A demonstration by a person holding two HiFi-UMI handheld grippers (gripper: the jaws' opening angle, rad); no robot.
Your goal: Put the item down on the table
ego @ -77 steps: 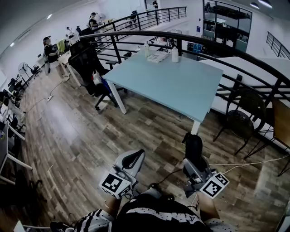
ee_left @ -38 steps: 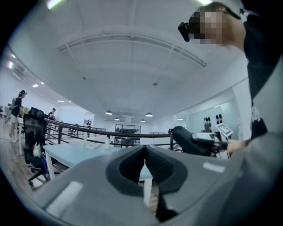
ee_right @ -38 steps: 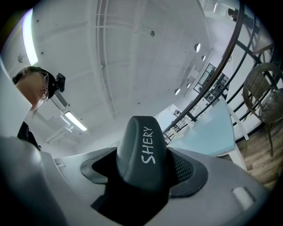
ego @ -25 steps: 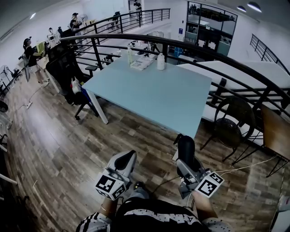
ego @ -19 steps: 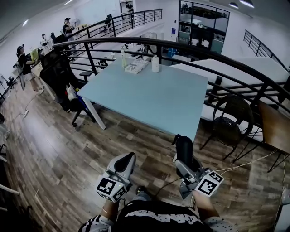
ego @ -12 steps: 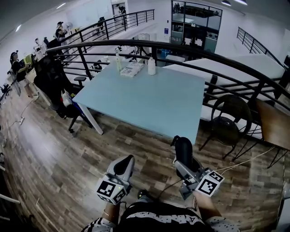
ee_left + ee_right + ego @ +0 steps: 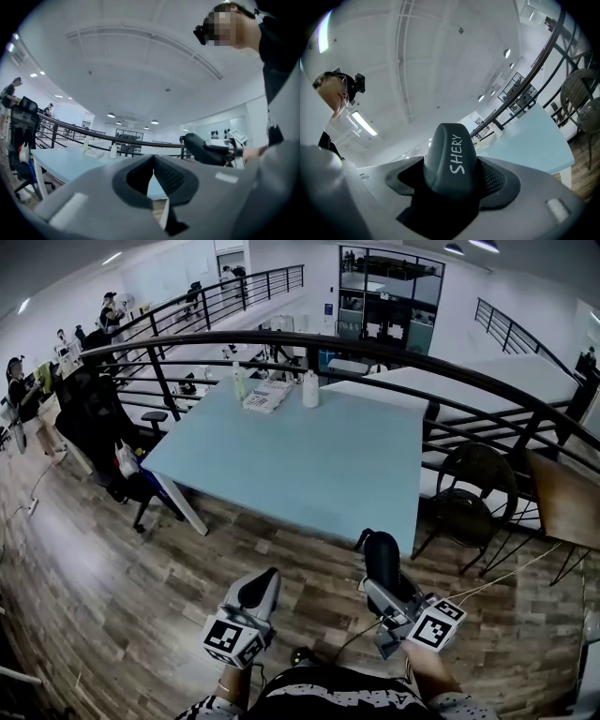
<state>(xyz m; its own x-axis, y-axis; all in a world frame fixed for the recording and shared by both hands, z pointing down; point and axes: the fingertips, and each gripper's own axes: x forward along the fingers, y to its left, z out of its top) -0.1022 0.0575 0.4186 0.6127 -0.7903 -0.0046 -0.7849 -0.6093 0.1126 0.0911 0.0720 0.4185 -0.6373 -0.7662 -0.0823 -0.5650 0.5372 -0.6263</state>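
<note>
Over the last few seconds the pale blue worktop [image 7: 300,460] has drawn closer in the head view. Its near edge now lies just ahead of the right gripper [image 7: 384,589]. The dark item [image 7: 381,554], lettered SHERY, is clamped between the right fingers and held in the air above the wooden floor [image 7: 178,559], short of the worktop. Left gripper [image 7: 153,161]: fingers together, nothing between them. Judgement: approach nearly done, placing not begun. Next: reach over the edge, lower onto bare surface, release.
</note>
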